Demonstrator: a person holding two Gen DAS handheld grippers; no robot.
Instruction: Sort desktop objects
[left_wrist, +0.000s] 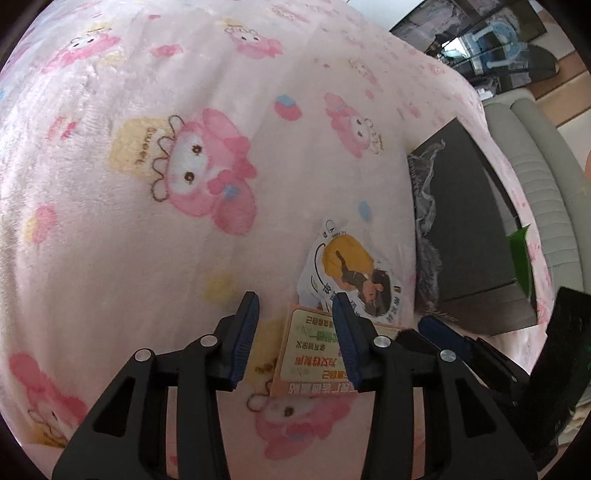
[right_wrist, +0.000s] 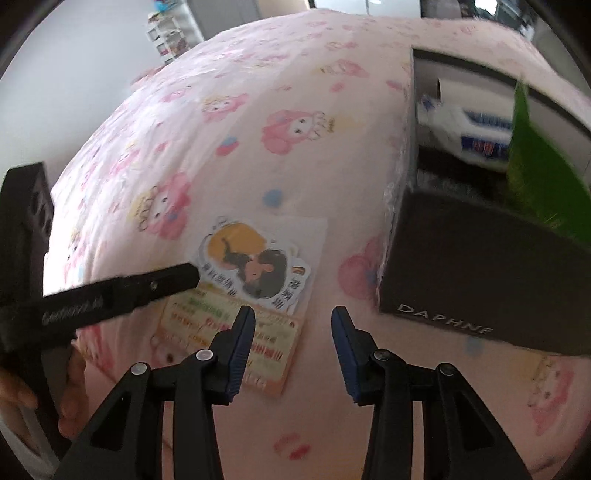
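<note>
Left claw (left_wrist: 295, 314) fills the bottom of our left wrist view: jaws partly apart, nothing gripped, blue pads (left_wrist: 246, 332) clear of everything. Under it lies the orange card (left_wrist: 314, 350) with green and red print, flat on the pink cartoon blanket (left_wrist: 147, 166); the card's far edge sits between the jaw tips, below them, no contact that we can see. Touching that card's far edge and overlapping it is the sticker sheet (left_wrist: 354, 273), a figure in yellow with dark hair, also flat.

Right claw (right_wrist: 293, 317) likewise partly open and empty, hovering just right of the orange card (right_wrist: 229, 332); its left pad overlaps the card's right edge in our view, contact unclear. Sticker sheet (right_wrist: 255, 258) lies beyond the card. The left claw's black finger (right_wrist: 122, 291) reaches in over the card's left part.

Right of the card, near but apart: the black box (right_wrist: 480, 280) marked DAPHNE, open-topped. Inside we see a white bottle (right_wrist: 465, 129) with blue label lying down, blurred, and a green sheet (right_wrist: 535, 177) standing at the box's right side. Same box (left_wrist: 476, 236) shows in the left view.
</note>
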